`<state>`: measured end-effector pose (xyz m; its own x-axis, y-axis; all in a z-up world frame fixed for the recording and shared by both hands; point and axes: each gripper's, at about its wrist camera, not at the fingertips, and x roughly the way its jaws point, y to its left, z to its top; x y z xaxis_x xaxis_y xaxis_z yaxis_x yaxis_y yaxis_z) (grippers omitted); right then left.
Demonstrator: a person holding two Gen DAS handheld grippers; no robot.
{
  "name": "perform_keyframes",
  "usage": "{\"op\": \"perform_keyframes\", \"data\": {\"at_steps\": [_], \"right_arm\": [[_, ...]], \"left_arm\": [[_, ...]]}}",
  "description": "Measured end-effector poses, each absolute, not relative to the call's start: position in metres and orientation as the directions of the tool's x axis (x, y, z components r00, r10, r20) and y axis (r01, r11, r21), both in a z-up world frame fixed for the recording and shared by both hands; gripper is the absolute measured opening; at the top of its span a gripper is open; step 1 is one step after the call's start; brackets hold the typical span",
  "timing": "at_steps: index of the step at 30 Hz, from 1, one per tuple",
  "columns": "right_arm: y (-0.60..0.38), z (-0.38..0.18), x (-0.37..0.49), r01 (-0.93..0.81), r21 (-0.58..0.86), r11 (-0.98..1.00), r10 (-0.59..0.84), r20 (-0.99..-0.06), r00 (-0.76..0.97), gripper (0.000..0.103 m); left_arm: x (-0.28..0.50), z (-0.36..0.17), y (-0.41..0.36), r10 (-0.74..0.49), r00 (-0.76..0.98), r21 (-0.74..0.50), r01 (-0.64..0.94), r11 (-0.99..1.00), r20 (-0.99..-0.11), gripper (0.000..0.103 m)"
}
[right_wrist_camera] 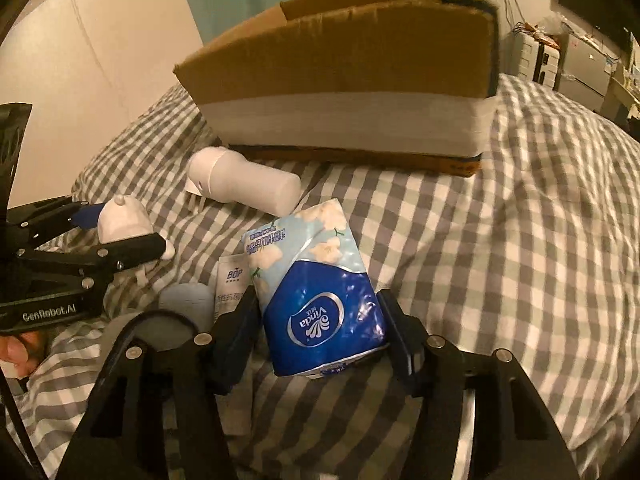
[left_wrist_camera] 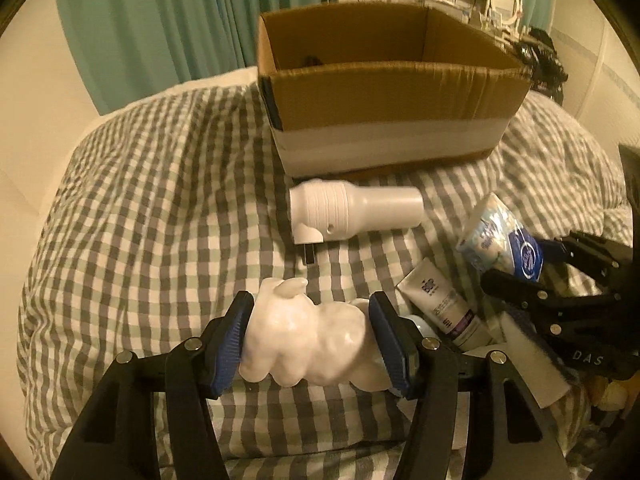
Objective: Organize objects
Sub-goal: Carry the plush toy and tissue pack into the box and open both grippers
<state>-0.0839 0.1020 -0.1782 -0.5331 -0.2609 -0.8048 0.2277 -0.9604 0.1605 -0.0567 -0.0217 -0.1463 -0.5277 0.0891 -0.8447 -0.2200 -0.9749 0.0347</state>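
Note:
My left gripper (left_wrist_camera: 312, 340) is shut on a lumpy white figurine (left_wrist_camera: 308, 340), held above the checked bedspread; it shows from the side in the right wrist view (right_wrist_camera: 124, 222). My right gripper (right_wrist_camera: 320, 332) is shut on a blue Vinda tissue pack (right_wrist_camera: 316, 284), also seen in the left wrist view (left_wrist_camera: 502, 236). An open cardboard box (left_wrist_camera: 384, 92) stands on the bed behind both; in the right wrist view only its outer wall (right_wrist_camera: 348, 68) shows. Something dark lies inside at its far left.
A white plug-in device (left_wrist_camera: 352, 208) lies in front of the box. A white BOP tube (left_wrist_camera: 440, 304) and a round grey-blue object (right_wrist_camera: 186, 300) lie between the grippers. A wall and teal curtains (left_wrist_camera: 180, 20) are behind; cluttered shelves stand at right.

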Motion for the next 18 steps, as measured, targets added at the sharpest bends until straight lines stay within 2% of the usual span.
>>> {"op": "perform_keyframes", "data": {"at_steps": [7, 18], "right_arm": [[0.107, -0.157, -0.066, 0.197, 0.173, -0.965, -0.257, -0.774, -0.578, 0.057], [0.109, -0.096, -0.036, 0.170, 0.137, -0.976, -0.218, -0.673, -0.706, 0.057]], "left_arm": [[-0.039, -0.124, -0.028, 0.098, -0.587, 0.028, -0.201, -0.979, -0.804, 0.061], [-0.013, -0.074, -0.026, 0.100, -0.712, 0.017, -0.155, -0.988, -0.695, 0.061]]}}
